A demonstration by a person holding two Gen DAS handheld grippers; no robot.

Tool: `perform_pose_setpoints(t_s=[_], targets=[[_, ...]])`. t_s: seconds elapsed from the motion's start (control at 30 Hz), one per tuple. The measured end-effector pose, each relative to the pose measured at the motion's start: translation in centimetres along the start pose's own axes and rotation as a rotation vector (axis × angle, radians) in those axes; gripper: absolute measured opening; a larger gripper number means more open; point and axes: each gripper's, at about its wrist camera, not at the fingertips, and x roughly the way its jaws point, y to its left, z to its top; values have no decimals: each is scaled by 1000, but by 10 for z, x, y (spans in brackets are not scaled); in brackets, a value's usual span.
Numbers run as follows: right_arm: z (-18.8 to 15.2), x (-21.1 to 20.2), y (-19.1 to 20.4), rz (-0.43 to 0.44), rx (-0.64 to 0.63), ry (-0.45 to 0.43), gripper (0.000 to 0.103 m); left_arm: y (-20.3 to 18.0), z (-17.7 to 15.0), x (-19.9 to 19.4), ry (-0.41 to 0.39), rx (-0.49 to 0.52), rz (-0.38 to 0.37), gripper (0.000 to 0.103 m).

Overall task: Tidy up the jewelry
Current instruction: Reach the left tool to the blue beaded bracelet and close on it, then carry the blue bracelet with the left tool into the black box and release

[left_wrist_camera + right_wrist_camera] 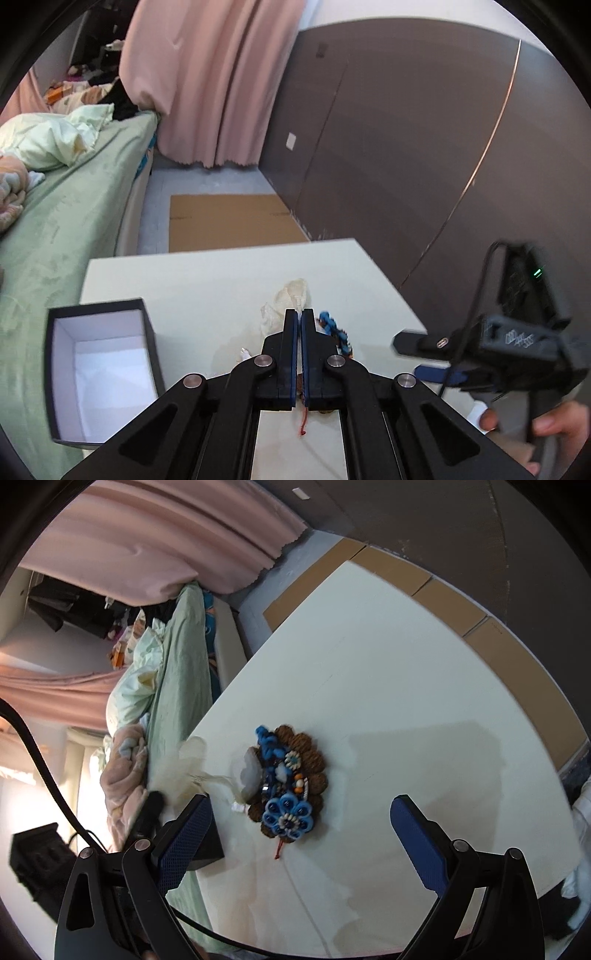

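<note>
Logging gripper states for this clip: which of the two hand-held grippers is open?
The right hand-held gripper: its blue-padded fingers stand wide apart above the beaded brooch. The left hand-held gripper has its fingers pressed nearly together.

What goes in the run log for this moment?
left gripper: shut, empty | right gripper: open, over table | beaded ornament: on table | box: open, empty

Left wrist view low over the table [207,280], facing the wall, right wrist view rolled sideways, both sharing the brooch [288,782].
</note>
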Motion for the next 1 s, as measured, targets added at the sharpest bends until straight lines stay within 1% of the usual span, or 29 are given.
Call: perform_pose_setpoints(t_s=[0.03,0.07,0.1,0.33,0.43,0.47,0.5,0.53,0.57,0.6,0.63,0.83,1.0], targets=[[-1,2,2,-1,-5,5,96,2,2,-6,-14,-6,-1,1],[-2,5,4,-4,-12,11,91,4,3,-10,-26,-11,-2,1],[-3,9,6,-8,-20,20,88,6,5,-15,-36,-18,-3,1],[-7,33,16,-64,-50,54,87,25,8,-35,-63,-57,12,1],[-9,44,20,-88,-63,69,81,33,9,-44,-79,-70,22,1],[-9,47,21,-94,-65,74,76,35,10,-48,-85,-76,24,1],[-10,50,22,-101,-66,77,68,39,10,-52,-91,-83,28,1],[-12,51,22,-105,-66,77,62,42,10,-54,-95,-89,31,1],[-13,53,21,-113,-66,79,48,45,11,-57,-98,-94,35,1],[-14,54,20,-123,-63,80,41,47,11,-60,-101,-100,40,1],[-15,52,18,-138,-59,71,39,51,11,-63,-104,-107,46,1],[-25,35,21,-126,-64,23,35,68,8,-81,-123,-141,87,1],[-31,14,19,-64,-52,-22,35,80,5,-93,-130,-166,122,1]])
